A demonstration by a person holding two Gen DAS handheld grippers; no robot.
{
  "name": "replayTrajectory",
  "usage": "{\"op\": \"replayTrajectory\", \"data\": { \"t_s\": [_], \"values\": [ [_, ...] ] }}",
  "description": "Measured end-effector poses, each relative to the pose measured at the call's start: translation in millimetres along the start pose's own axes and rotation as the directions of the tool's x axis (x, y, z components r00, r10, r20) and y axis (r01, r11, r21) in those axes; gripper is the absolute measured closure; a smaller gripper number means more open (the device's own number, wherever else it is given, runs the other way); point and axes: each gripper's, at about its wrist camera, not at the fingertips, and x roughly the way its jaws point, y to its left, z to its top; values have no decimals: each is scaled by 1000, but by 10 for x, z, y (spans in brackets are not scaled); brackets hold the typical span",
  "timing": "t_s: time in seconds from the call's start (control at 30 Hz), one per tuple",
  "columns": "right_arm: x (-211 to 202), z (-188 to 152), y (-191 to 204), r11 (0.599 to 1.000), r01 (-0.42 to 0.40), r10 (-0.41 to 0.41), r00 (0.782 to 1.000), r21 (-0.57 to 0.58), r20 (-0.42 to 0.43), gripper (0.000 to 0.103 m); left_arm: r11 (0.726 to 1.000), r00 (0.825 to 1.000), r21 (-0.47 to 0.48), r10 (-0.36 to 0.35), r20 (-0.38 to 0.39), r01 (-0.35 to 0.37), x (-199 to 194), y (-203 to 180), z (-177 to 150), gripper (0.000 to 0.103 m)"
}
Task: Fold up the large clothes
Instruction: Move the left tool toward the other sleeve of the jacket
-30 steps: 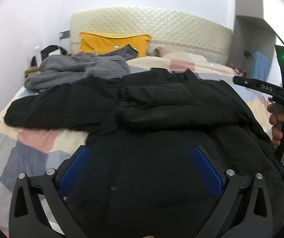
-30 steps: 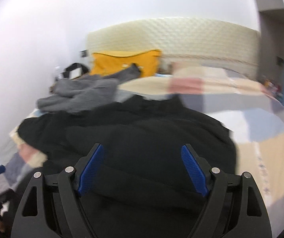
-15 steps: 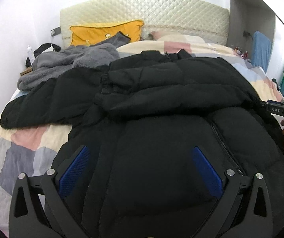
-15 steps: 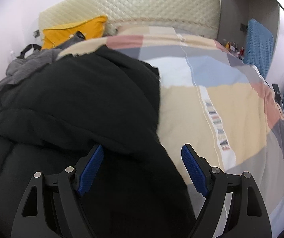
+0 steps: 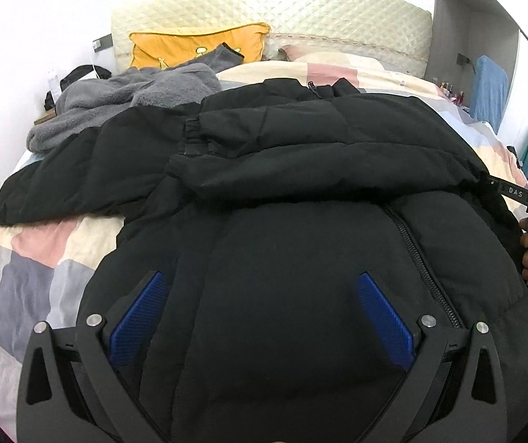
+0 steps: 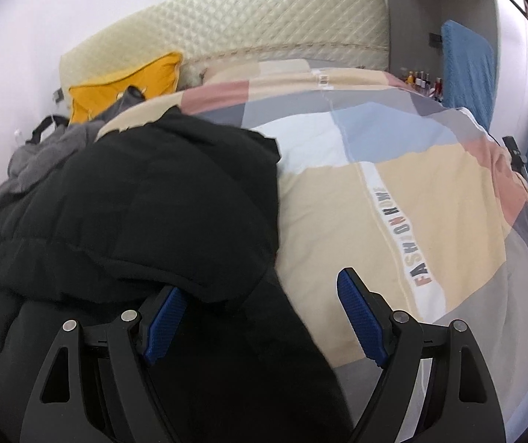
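A: From the left edge, what lies on the bed (image 5: 35, 258)?

B: A grey fleece garment (image 5: 131, 99) heaped at the far left, with a yellow pillow (image 5: 193, 46) behind it against the quilted headboard (image 5: 300, 11). Next to it is my job, the black puffer jacket (image 5: 300, 240), spread front-up over the patchwork quilt (image 6: 430, 192). One sleeve (image 5: 79, 177) runs out to the left; the other sleeve (image 5: 319, 147) lies folded across the chest, cuff toward the left.

A: And your left gripper (image 5: 260, 317)?

B: It hangs over the lower body of the jacket, jaws spread wide, nothing between the blue pads but the fabric beneath. I can't tell whether they rest on it. I'd guess I hold it there to take the hem for a fold upward.

A: Further right?

B: The zipper (image 5: 418, 254), then the jacket's right edge, where my right gripper (image 6: 260, 317) straddles the border: one pad tucked at the folded sleeve's bulge, the other over bare quilt. Jaws released, gripping nothing. That placement suits pinching the side edge, I think.
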Motion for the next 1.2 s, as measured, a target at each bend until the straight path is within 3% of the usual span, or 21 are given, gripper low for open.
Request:
{"op": "replayTrajectory", "data": {
  "t_s": [0.17, 0.3, 0.47, 0.7, 1.0, 1.2],
  "values": [
    [60, -30, -103, 999, 26, -25, 999, 39, -27, 23, 999, 999, -49, -5, -51, 3, 66, 85, -49, 0],
    [-70, -46, 34, 999, 43, -44, 999, -10, -26, 22, 997, 998, -76, -8, -58, 4, 45, 112, -71, 0],
    [-588, 40, 210, 1000, -3, 4, 999, -28, 37, 21, 995, 999, -90, 43, -22, -45, -86, 116, -75, 0],
    [-1405, -34, 457, 993, -112, 117, 982, -40, 146, 20, 995, 999, -94, 32, 21, -30, -286, 110, -96, 0],
    [-2131, -401, 860, 987, -151, 160, 965, -59, 207, 17, 995, 994, -97, -12, 105, 22, -615, 28, -108, 0],
    [-2365, -760, 985, 979, -164, 184, 965, -119, 187, 16, 991, 991, -123, -37, 127, 53, -727, 2, -119, 0]
  ]
}}
